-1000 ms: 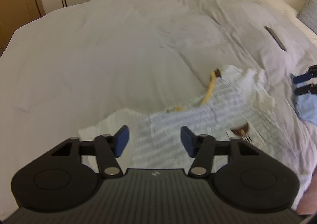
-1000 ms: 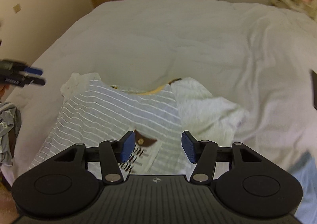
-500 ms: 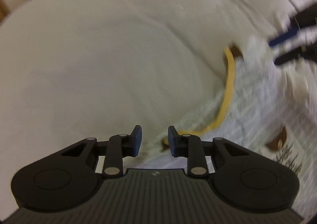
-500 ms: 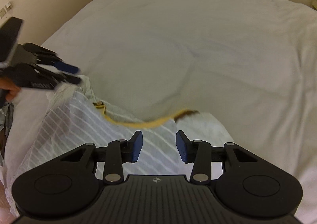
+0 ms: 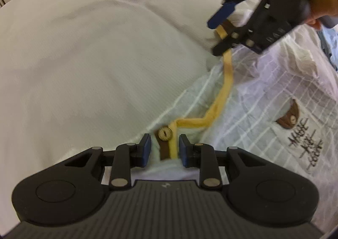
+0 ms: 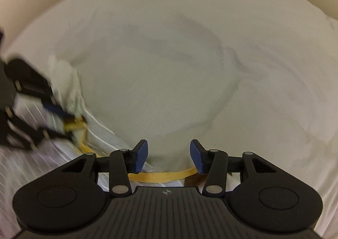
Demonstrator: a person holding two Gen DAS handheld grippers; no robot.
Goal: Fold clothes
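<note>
Left tool (image 5: pixel 164 147): jaws spread, blue pads to either side of the near end of the shirt's neckline; not pinching. Between the pads sit a wooden button (image 5: pixel 165 132) and a brown placket strip (image 5: pixel 164 150), with the yellow trim beside them.

Right tool (image 6: pixel 168 156): jaws spread, low over the far end of the same neckline. Its own view shows the yellow trim running crosswise just beneath and between the pads, with no grip on it. In the left wrist view this tool (image 5: pixel 219 36) appears at upper right, one blue pad above and one dark finger below the brown-and-yellow collar end; whether the pads touch the cloth cannot be told.

Shirt (image 5: pixel 264 99): lies flat on the bed, at the near edge, under both tools. Pale white-blue fabric with thin white horizontal stripes, lightly rumpled. Neckline edged in yellow trim (image 5: pixel 224 93), which runs in a bent line from one tool to the other. Chest bears a brown tab with a button (image 5: pixel 288 117) and dark printed lettering (image 5: pixel 304 141) below it; lettering not legible.

Bed (image 6: pixel 179 70): covered in a white duvet with soft creases, extending well beyond the shirt.

The left tool appears blurred at the left edge of the right wrist view.
</note>
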